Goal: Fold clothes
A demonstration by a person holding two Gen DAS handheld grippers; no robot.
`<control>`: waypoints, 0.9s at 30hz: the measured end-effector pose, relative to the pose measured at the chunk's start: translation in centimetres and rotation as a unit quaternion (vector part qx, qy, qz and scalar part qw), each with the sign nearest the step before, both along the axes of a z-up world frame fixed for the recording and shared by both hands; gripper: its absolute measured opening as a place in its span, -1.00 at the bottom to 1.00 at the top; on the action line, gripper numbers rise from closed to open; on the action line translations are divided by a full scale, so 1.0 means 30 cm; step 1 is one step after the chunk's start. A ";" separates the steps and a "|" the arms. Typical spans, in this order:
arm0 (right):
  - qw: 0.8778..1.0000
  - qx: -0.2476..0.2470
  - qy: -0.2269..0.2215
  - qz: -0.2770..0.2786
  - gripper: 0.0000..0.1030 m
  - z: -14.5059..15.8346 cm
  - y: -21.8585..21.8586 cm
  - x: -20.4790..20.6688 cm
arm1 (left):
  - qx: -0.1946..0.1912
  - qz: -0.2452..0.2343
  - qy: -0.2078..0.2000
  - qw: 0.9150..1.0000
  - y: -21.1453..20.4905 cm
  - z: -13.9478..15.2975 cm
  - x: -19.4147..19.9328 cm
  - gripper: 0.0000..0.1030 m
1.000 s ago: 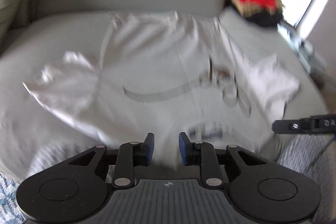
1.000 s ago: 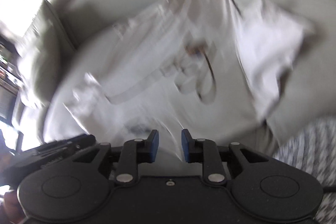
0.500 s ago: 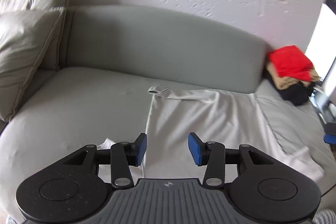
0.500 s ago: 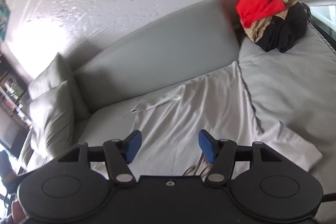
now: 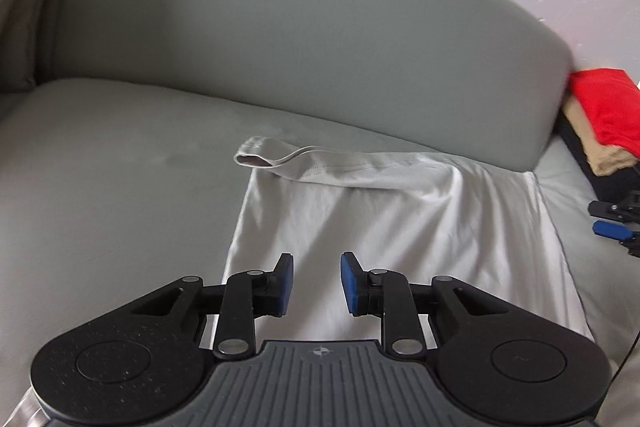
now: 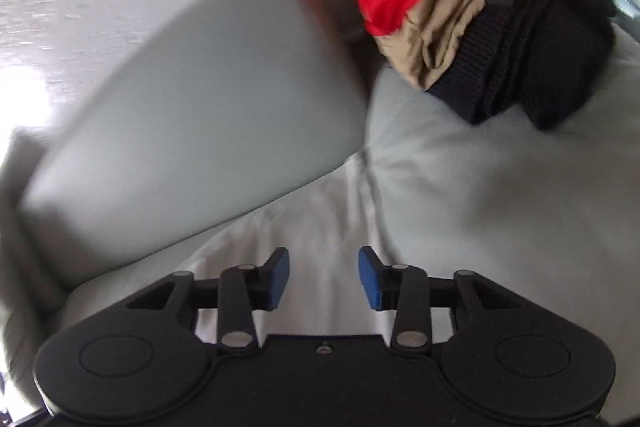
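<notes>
Your left gripper (image 5: 316, 285) and right gripper (image 6: 323, 277) are both closing on nothing, pads clear of the cloth. A second ago the white shirt (image 5: 400, 235) lay spread print-up with sleeves out; now it's folded to a plain panel on the sofa seat (image 5: 120, 187), hem (image 5: 304, 163) towards the backrest, so the first fold looks done. Near edge hides behind your grippers. Right view is motion-blurred; the clothes pile (image 6: 480, 7) is cropped.
</notes>
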State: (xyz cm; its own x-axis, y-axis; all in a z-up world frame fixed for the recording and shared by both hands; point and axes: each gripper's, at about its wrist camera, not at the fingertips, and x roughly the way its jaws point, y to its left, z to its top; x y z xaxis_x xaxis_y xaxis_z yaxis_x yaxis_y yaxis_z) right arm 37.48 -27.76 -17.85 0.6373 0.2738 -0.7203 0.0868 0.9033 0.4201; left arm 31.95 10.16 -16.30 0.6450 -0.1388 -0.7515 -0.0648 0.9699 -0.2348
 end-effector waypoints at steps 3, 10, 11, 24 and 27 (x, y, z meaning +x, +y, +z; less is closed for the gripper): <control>1.000 -0.023 0.001 -0.007 -0.25 -0.077 -0.007 0.126 | 0.004 0.008 0.010 1.000 0.000 -0.052 0.071 -0.55; 0.999 -0.044 -0.012 0.017 -0.32 -0.187 0.026 0.306 | 0.009 -0.004 0.007 1.000 -0.017 -0.094 0.122 -0.53; 0.998 -0.050 -0.011 0.024 -0.33 -0.199 0.036 0.324 | 0.010 -0.004 0.007 1.000 -0.016 -0.097 0.123 -0.53; 0.987 -0.131 -0.079 -0.045 -0.90 -0.164 0.026 0.187 | 0.028 0.020 0.007 0.999 0.030 -0.087 0.084 -0.43; 0.988 -0.122 -0.076 -0.057 -0.89 -0.173 -0.005 0.164 | 0.034 0.034 -0.002 0.999 0.047 -0.076 0.103 -0.29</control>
